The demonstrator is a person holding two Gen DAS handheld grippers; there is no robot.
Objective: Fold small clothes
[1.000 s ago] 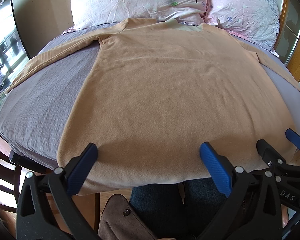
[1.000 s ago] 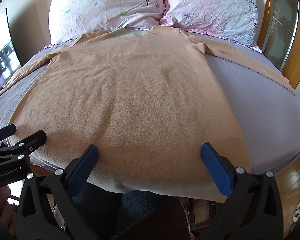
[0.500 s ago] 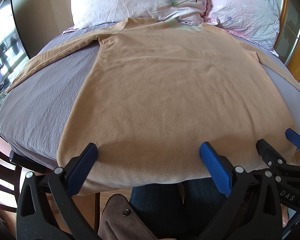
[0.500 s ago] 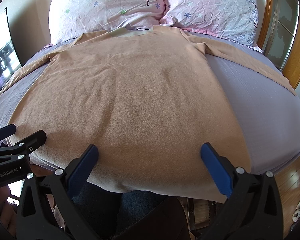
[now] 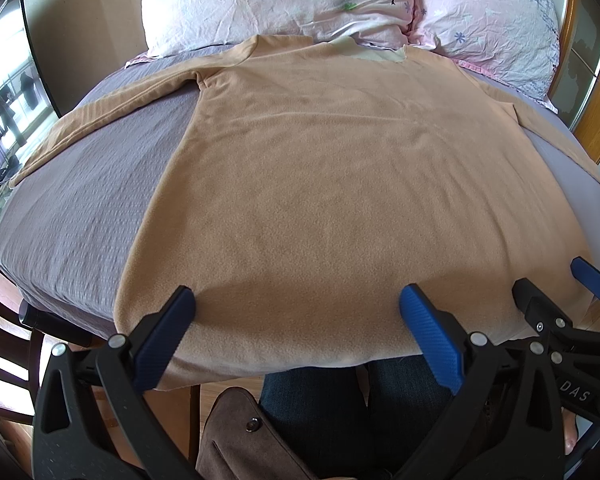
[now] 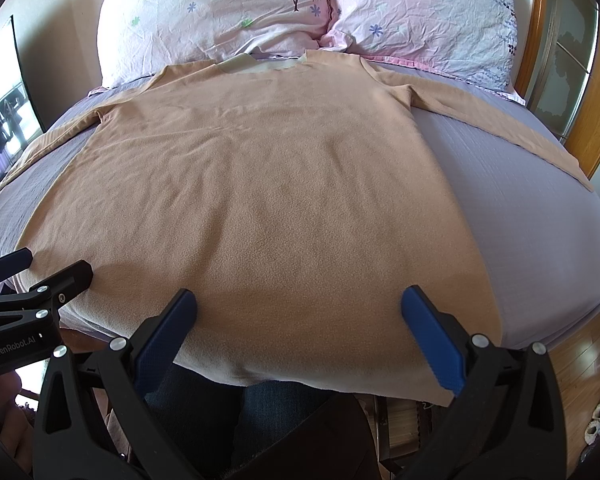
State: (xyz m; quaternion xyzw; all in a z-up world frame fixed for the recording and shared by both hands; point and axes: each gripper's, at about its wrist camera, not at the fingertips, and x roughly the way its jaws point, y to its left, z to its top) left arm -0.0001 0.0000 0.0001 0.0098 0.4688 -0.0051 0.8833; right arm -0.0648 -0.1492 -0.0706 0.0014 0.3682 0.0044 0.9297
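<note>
Tan shirt (image 5: 340, 200) is spread flat ahead of both grippers, hem nearest. Left gripper (image 5: 296, 320) and right gripper (image 6: 298, 320) are held wide apart, nothing gripped. Hem corners should be pinched squarely before lifting.

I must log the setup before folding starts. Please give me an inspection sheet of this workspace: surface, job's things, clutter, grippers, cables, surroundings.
Surface: bed with grey-lilac sheet, smooth.
Job's things: tan long-sleeved shirt spread flat, sleeves out to both sides, collar toward the pillows, hem hanging over the near bed edge.
Clutter: two floral pillows at the head; nothing else seen on the sheet.
Grippers: left gripper and right gripper both open, near the hem, holding nothing.
Cables: nothing seen.
Surroundings: wooden headboard frame on the right, brown bag and the person's jeans below the bed edge, wooden floor.
</note>
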